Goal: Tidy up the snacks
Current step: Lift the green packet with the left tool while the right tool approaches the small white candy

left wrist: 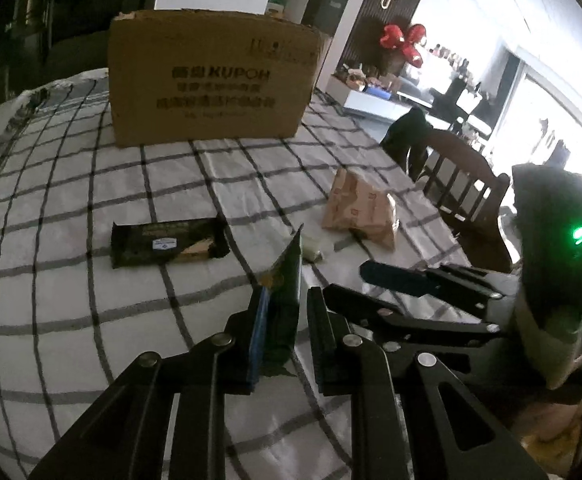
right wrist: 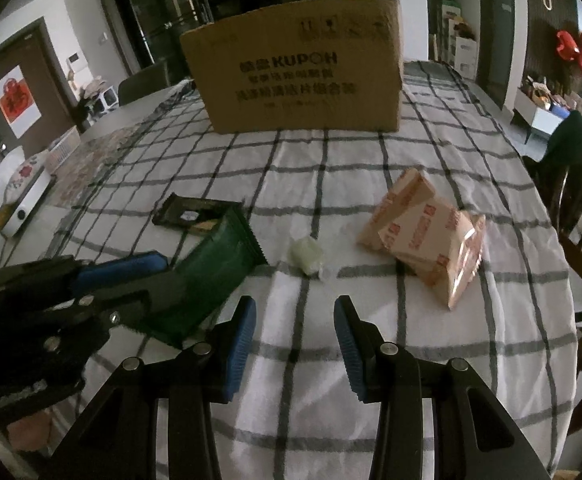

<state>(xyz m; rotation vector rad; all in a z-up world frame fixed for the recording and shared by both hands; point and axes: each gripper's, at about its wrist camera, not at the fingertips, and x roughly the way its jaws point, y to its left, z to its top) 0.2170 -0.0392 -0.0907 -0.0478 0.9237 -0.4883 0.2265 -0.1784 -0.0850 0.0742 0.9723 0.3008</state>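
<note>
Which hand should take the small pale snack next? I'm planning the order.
Right. The right gripper is open, empty, facing the pale snack; the left gripper holds the green packet.

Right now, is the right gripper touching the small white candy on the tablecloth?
Apart. The right wrist view shows the right gripper with open jaws and bare checked tablecloth between its tips and the white candy farther ahead.

A home dining room: checked tablecloth (right wrist: 431, 360), wooden chair (left wrist: 463, 184), red door decoration (right wrist: 15, 100).
</note>
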